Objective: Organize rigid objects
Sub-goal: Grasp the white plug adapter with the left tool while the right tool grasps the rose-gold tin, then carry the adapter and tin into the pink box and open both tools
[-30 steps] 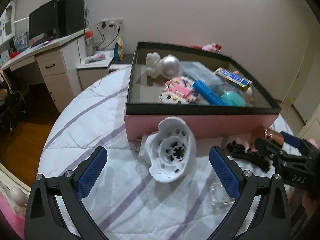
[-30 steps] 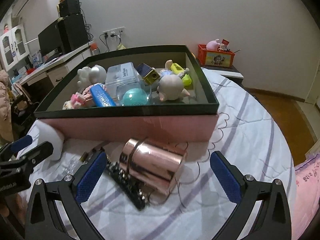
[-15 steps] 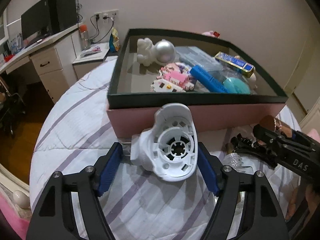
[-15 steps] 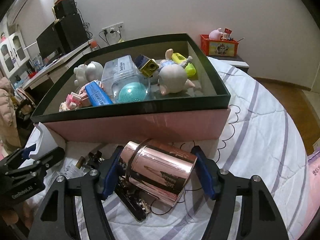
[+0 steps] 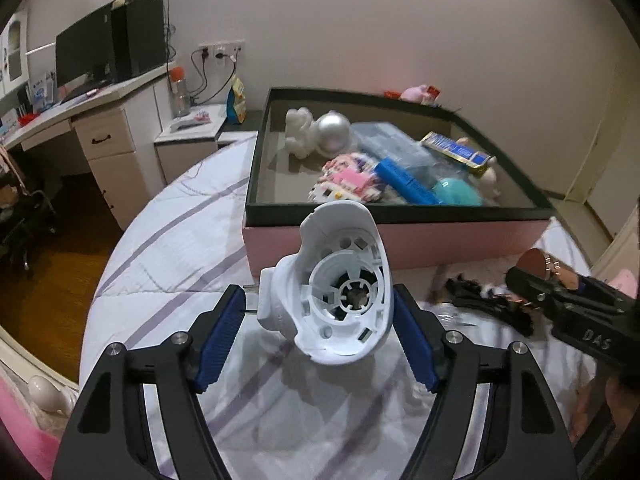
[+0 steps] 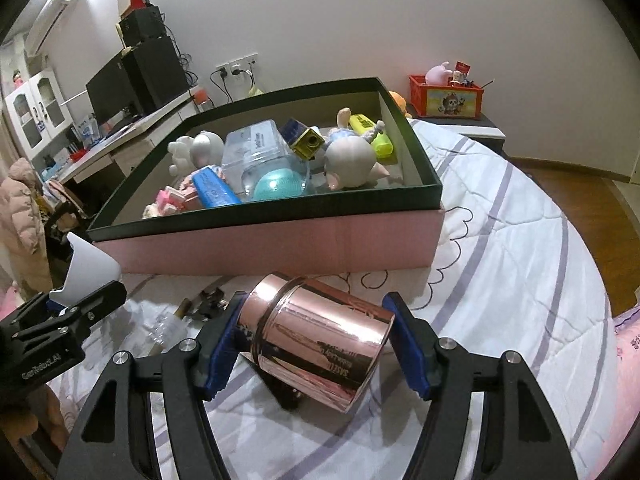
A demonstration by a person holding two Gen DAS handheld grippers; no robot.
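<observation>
My left gripper is shut on a white plastic shell with a round hollow inside, held above the striped bedcover. It also shows in the right wrist view. My right gripper is shut on a shiny rose-gold metal tin, lifted off the cover; the tin shows at the right of the left wrist view. A pink box with a black rim stands just beyond both grippers, also in the left wrist view, and holds several toys.
A black hair clip and a small clear bottle lie on the bedcover between the grippers. A desk with a monitor stands far left. A red crate sits on a stand behind the bed.
Both grippers closed from wide open onto their objects. The left has lifted the white shell and the right has lifted the tin off the cover.
</observation>
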